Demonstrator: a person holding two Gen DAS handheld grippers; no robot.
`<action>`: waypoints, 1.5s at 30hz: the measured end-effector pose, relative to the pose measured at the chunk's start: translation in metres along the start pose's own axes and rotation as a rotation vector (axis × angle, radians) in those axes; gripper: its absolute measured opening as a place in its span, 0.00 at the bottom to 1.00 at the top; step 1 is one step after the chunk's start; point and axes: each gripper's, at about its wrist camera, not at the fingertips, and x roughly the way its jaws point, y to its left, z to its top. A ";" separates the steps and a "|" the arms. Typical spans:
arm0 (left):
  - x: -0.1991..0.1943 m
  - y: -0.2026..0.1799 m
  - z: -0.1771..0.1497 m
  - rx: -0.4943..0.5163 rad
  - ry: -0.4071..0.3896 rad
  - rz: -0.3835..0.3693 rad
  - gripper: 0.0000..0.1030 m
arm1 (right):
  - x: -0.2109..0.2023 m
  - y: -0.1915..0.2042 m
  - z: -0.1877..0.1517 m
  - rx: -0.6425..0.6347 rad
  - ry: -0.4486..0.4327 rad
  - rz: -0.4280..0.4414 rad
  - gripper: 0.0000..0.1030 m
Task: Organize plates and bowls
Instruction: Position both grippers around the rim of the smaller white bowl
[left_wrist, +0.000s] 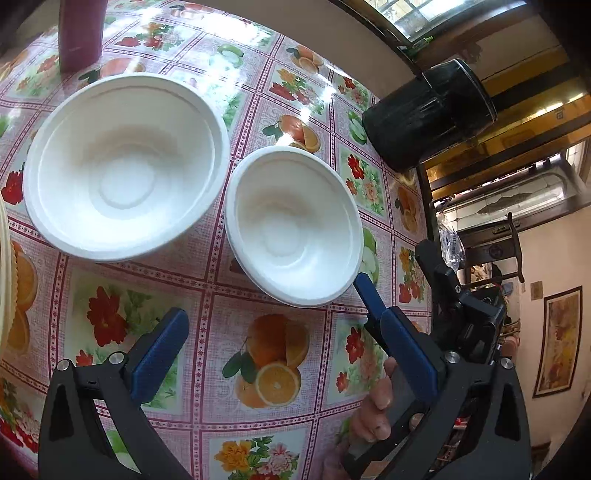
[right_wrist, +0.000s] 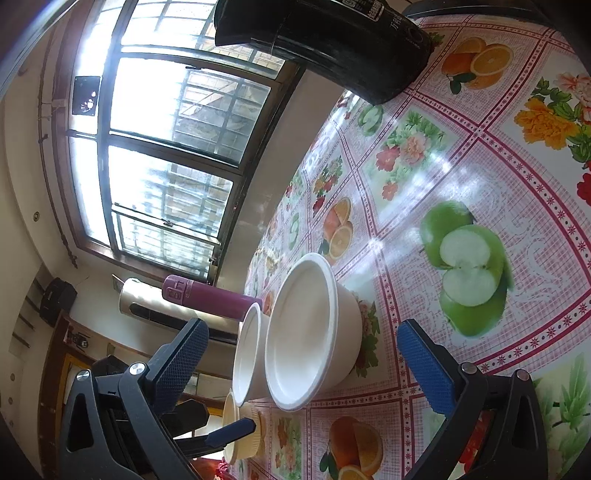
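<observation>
two white bowls (left_wrist: 125, 166) (left_wrist: 295, 225) are sitting side by side on a fruit-print tablecloth (left_wrist: 258, 369) as both grippers (left_wrist: 284, 354) (right_wrist: 303, 362) are hovering spread wide, grasping nothing.

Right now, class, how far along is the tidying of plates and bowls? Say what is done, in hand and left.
Done: nothing visibly stacked; the large white bowl and small white bowl sit side by side on the tablecloth. In hand: nothing; the left gripper and right gripper are open and empty. Left: nesting the bowls and dealing with the cream fluted dish.
</observation>
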 end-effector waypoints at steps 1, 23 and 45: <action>0.001 0.001 -0.001 -0.005 0.000 -0.006 1.00 | 0.002 0.001 0.000 0.002 -0.001 0.005 1.00; 0.004 -0.009 -0.016 0.116 -0.124 0.090 1.00 | 0.006 0.017 -0.002 -0.057 -0.020 -0.033 1.00; -0.118 -0.145 -0.188 1.058 -1.312 0.961 1.00 | -0.075 0.076 0.009 -0.280 -0.294 -0.055 1.00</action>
